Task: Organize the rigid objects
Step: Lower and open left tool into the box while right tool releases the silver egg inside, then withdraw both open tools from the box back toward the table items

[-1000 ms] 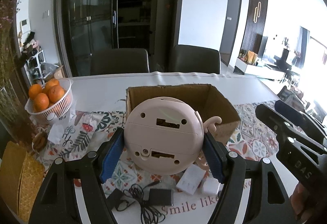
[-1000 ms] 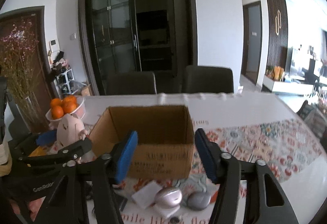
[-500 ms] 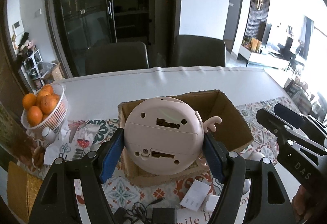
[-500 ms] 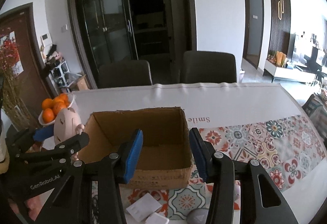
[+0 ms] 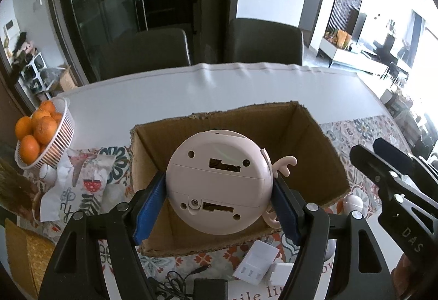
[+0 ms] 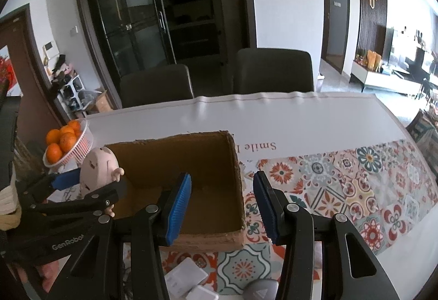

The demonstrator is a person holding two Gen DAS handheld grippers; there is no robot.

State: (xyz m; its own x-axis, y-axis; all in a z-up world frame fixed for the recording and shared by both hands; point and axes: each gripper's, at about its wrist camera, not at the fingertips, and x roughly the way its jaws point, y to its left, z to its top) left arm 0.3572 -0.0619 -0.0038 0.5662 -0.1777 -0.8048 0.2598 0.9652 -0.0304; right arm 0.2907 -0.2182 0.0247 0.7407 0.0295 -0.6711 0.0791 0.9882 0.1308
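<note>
Now, change: the left tongs (image 5: 219,204) have carried the round pink plastic pig toy (image 5: 219,185) from the near side to above the open brown cardboard box (image 5: 309,135) on the bench (image 5: 191,89).
Left tongs: clamped on the toy's sides.
Right tongs (image 6: 221,204): spread wide, holding nothing, over the box's right wall.
Meaning: the toy seems ready to lower and release.

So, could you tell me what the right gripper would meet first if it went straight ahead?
Probably the cardboard box: the open right gripper points at its right wall, though depth is unclear.

Fruit basket (image 5: 58,133) left of box (image 5: 314,152); adapters (image 5: 257,261) before box.
</note>
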